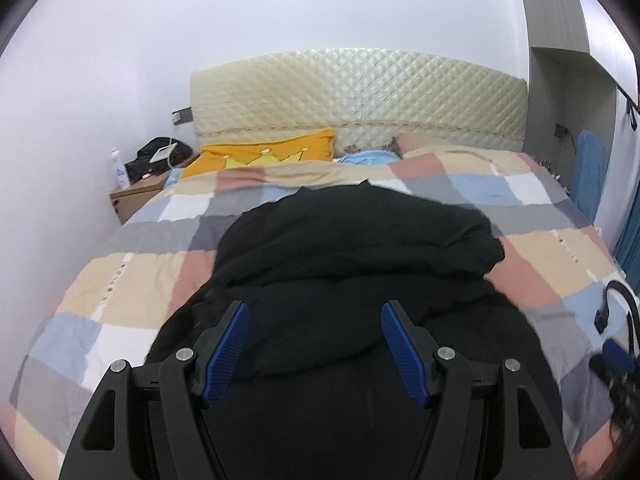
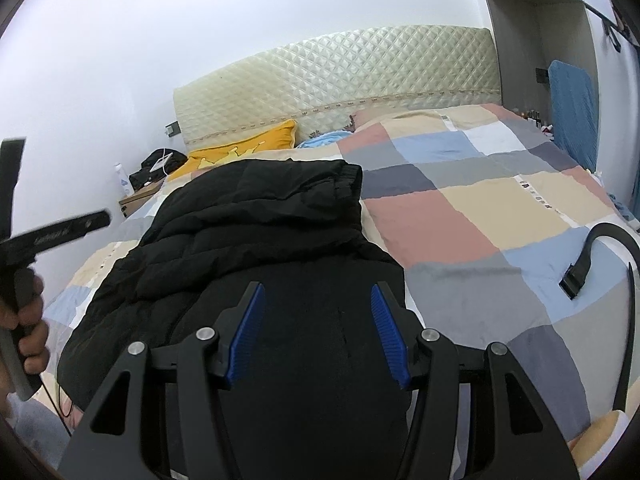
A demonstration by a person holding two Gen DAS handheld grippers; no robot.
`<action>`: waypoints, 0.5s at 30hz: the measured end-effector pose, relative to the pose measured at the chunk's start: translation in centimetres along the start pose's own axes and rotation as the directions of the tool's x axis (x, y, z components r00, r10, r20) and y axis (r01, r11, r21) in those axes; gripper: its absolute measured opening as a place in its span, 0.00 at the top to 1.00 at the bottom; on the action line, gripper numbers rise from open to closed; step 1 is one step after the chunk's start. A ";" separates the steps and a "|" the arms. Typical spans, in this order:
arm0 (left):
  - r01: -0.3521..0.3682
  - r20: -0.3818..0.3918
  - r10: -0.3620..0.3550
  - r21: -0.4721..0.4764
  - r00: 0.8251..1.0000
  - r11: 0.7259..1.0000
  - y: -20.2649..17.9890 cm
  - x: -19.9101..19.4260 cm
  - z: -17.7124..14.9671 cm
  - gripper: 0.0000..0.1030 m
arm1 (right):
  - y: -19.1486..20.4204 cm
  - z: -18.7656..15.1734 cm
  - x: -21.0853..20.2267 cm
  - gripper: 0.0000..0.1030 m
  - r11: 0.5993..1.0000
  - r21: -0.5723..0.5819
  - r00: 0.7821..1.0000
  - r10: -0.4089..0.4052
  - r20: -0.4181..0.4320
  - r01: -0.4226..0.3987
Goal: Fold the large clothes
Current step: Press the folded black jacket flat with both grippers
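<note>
A large black padded jacket [image 1: 352, 248] lies in a bunched, partly folded heap on the checked quilt [image 1: 132, 280] of a bed. It also shows in the right wrist view [image 2: 256, 232], its hem toward the headboard. My left gripper [image 1: 315, 320] is open, its blue pads [image 1: 224, 356] spread just above the near part of the jacket, holding nothing. My right gripper [image 2: 318, 300] is open and empty above the near end of the jacket. The left gripper's handle and the hand on it [image 2: 24, 300] show at the left edge of the right wrist view.
A quilted cream headboard [image 1: 360, 92] and a yellow pillow [image 1: 260, 152] are at the far end. A wooden nightstand [image 1: 136, 196] with a bottle and a black bag stands at the left. A black strap with a buckle [image 2: 600, 256] lies on the quilt [image 2: 480, 208] at right.
</note>
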State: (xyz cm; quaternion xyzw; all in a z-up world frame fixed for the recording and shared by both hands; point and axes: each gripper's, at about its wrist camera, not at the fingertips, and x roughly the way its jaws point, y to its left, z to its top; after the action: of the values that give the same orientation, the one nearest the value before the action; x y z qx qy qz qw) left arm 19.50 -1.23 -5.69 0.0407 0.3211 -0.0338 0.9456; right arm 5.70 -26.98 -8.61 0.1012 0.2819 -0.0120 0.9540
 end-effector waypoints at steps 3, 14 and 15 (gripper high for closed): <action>0.017 -0.013 -0.017 -0.005 1.000 1.000 1.8 -1.6 -1.7 0.34 | 0.5 0.1 0.1 0.40 1.000 -0.010 1.000 -0.021 -0.009 0.021; -0.033 -0.013 0.032 -0.080 0.999 0.996 7.9 -1.9 -7.1 0.34 | 2.4 -0.7 1.9 0.40 0.997 -0.079 0.996 -0.027 -0.091 0.019; -0.027 -0.026 0.025 -0.090 0.999 0.996 8.3 -1.5 -7.4 0.34 | 2.5 -0.8 2.1 0.40 0.997 -0.079 0.995 -0.028 -0.098 0.020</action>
State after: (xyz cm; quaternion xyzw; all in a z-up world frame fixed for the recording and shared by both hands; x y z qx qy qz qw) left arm 14.58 7.84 -10.20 0.0027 0.3333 -0.0063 0.9428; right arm 7.23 -24.30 -9.94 0.0610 0.3302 -0.0074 0.9419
